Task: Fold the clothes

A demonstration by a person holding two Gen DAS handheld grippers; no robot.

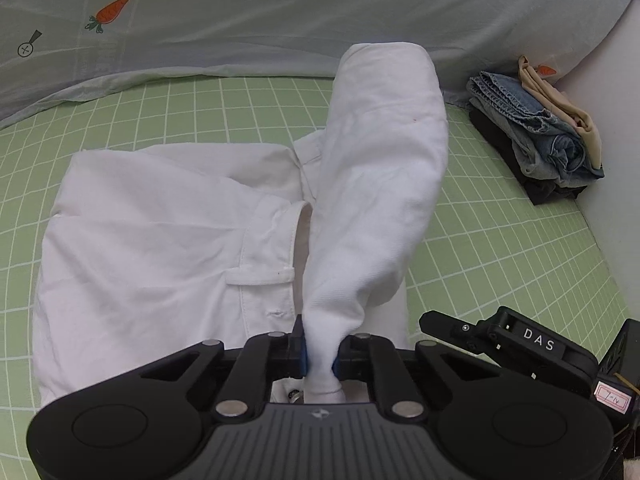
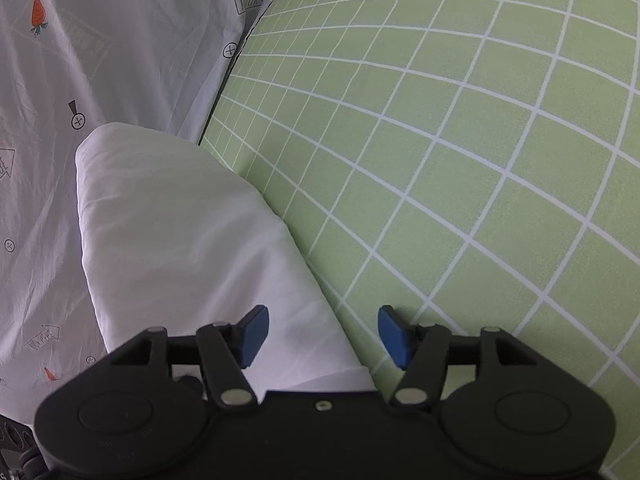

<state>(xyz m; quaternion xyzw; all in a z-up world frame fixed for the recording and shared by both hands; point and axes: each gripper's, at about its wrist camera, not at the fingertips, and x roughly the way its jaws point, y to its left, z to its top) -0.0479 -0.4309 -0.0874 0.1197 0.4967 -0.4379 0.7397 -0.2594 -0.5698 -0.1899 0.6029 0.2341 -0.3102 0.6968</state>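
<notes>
White trousers lie on the green checked sheet, waistband and belt loop toward me. My left gripper is shut on a bunched end of one white trouser leg, which rises in a loop ahead of it. The right gripper shows at the lower right of the left wrist view. In the right wrist view my right gripper is open, its blue pads spread, hovering over the edge of the white leg with nothing pinched.
A stack of folded clothes, denim on top of dark fabric with a beige piece, sits at the right by the white wall. A pale quilt with carrot prints lies along the far side. Green sheet spreads to the right.
</notes>
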